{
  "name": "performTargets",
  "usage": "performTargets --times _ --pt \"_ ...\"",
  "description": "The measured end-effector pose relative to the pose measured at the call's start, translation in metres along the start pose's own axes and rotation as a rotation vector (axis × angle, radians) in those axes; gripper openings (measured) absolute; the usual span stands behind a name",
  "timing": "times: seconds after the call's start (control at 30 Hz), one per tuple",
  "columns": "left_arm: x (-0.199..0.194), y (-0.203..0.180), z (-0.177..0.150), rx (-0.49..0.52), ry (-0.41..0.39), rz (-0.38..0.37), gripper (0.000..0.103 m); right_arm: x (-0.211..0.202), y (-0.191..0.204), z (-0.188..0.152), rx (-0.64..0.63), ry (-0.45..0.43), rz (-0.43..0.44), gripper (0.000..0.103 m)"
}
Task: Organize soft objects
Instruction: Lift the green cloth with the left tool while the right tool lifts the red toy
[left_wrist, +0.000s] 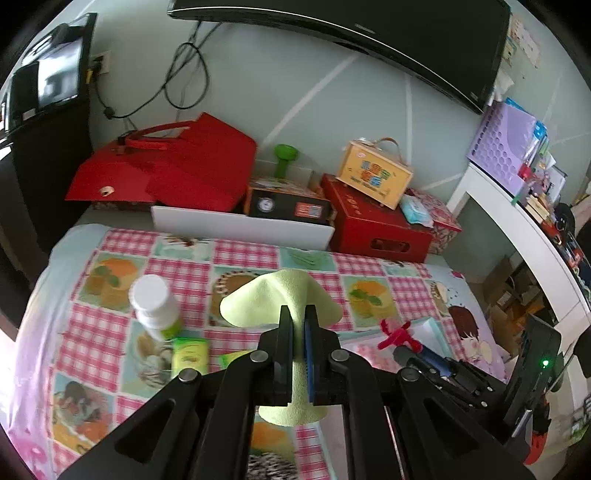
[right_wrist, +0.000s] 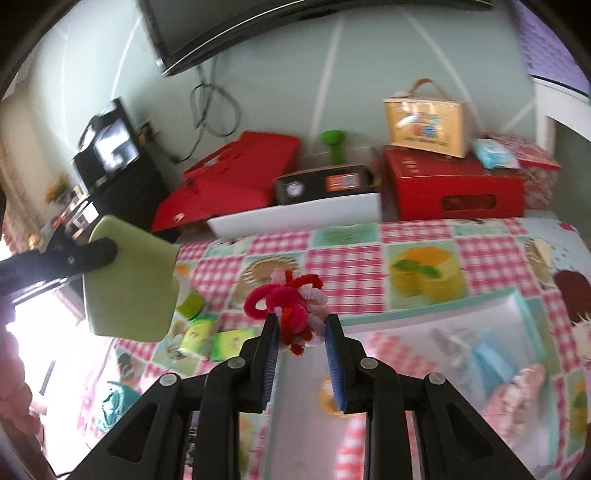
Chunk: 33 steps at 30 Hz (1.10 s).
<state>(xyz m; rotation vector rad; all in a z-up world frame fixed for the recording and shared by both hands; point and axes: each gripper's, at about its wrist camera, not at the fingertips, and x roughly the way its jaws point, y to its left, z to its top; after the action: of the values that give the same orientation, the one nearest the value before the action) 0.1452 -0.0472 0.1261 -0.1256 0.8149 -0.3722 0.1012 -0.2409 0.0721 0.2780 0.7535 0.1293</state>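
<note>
A table covered in a pink checked cloth (left_wrist: 243, 254) with cake pictures fills both views. At the far left of the scene, the left gripper (left_wrist: 298, 321) is pressed tight on a pale green sponge (left_wrist: 280, 299), which it holds lifted above the cloth; the right wrist view shows the sponge (right_wrist: 129, 280) hanging clear in the air. Below and left of it stand a white-capped bottle (left_wrist: 153, 306) and small green packets (left_wrist: 190, 354). To the right, the right gripper (right_wrist: 301, 321) has its jaws spread partway around a bundle of red and pink fuzzy wire (right_wrist: 291, 302), touching it on both sides; whether the bundle is fully lifted cannot be told. Farther right, near the table edge, lies a shallow light-rimmed tray (right_wrist: 436, 314). Along the far side sit a white bin (left_wrist: 240, 225) and red boxes (left_wrist: 376, 221). Both soft things appear to be in mid-carry, so the next move is likely to bring each over a container and let go. The bottle and packets crowd the left side, so the sponge should pass above them.
</note>
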Motion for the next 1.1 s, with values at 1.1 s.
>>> performTargets --times 1.1 --pt "0.110 -0.067 -0.051 0.047 0.192 -0.086 0.005 -0.018 -0.125 -0.013 0.236 0.023 -0.149 0.027"
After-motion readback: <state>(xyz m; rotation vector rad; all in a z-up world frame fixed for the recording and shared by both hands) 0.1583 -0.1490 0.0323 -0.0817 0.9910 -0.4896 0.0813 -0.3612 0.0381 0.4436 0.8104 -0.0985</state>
